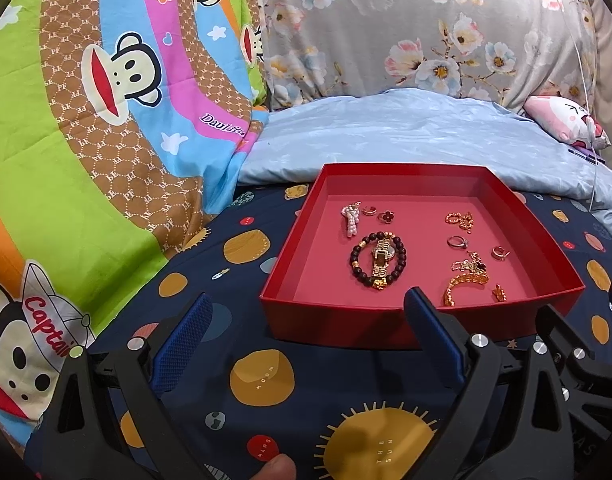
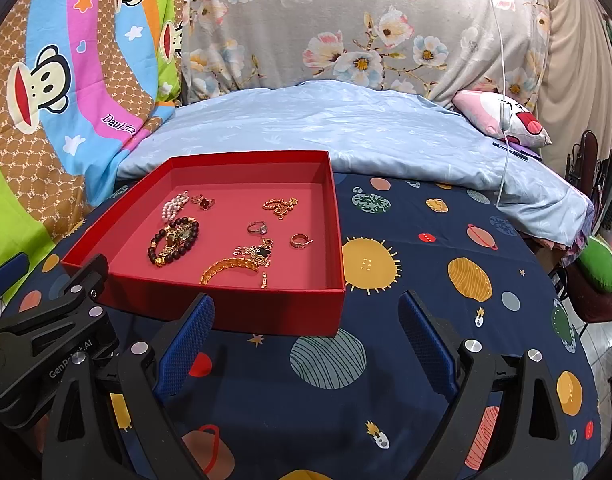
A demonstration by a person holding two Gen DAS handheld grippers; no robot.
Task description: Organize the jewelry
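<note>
Ahead of both open tongs (image 1: pixel 310 320) (image 2: pixel 306 320): jewelry box (image 1: pixel 338 326).

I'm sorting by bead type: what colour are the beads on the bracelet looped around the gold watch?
Dark brown, with a few gold beads; the beaded bracelet shows best in the left wrist view.

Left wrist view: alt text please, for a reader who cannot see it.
An open red box on a planet-print bedsheet holds a dark bead bracelet, a gold watch, rings and gold chains. The left gripper, open and empty, sits just before its near wall.
</note>
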